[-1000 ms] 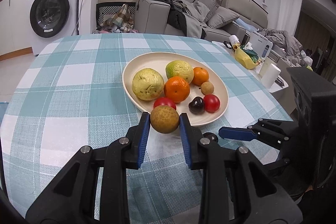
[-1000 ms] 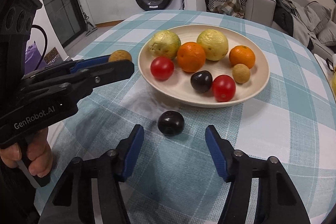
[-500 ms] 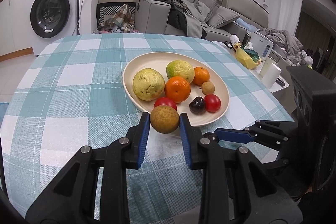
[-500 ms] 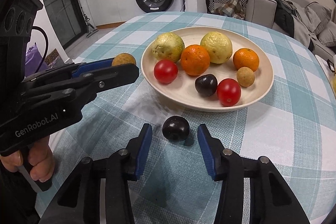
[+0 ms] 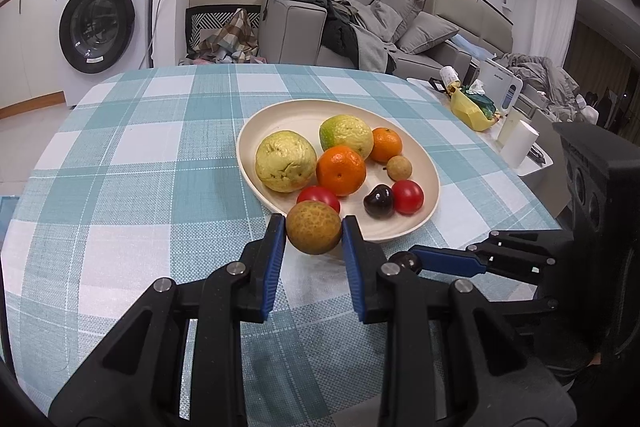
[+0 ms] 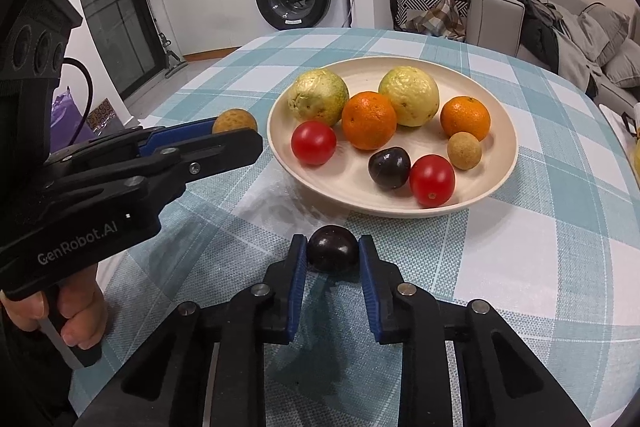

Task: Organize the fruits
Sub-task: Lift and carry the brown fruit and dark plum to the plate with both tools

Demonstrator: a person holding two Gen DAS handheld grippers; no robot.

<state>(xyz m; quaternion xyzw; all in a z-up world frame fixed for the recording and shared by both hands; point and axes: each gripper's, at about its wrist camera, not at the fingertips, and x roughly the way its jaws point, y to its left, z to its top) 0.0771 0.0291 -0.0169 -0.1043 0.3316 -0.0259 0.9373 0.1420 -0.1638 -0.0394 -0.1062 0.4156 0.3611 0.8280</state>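
A cream plate [image 5: 252, 131] [image 6: 500, 163] on the checked tablecloth holds several fruits: two yellow-green guavas, two oranges, two red tomatoes, a dark plum and a small brown longan. My left gripper [image 5: 314, 233] is shut on a round brown fruit [image 5: 313, 227] [image 6: 234, 120] and holds it just in front of the plate's near rim. My right gripper [image 6: 333, 254] is shut on a dark plum [image 6: 333, 253] [image 5: 405, 261] on the cloth in front of the plate.
The round table [image 5: 120, 163] has a teal and white checked cloth. A side table with a yellow bag [image 5: 472, 107] and a white roll [image 5: 518, 143] stands to the right. A sofa and a washing machine [image 5: 100, 23] stand behind.
My right gripper moved forward and closed on the dark plum on the cloth. My left gripper kept its hold on the brown fruit and barely moved.
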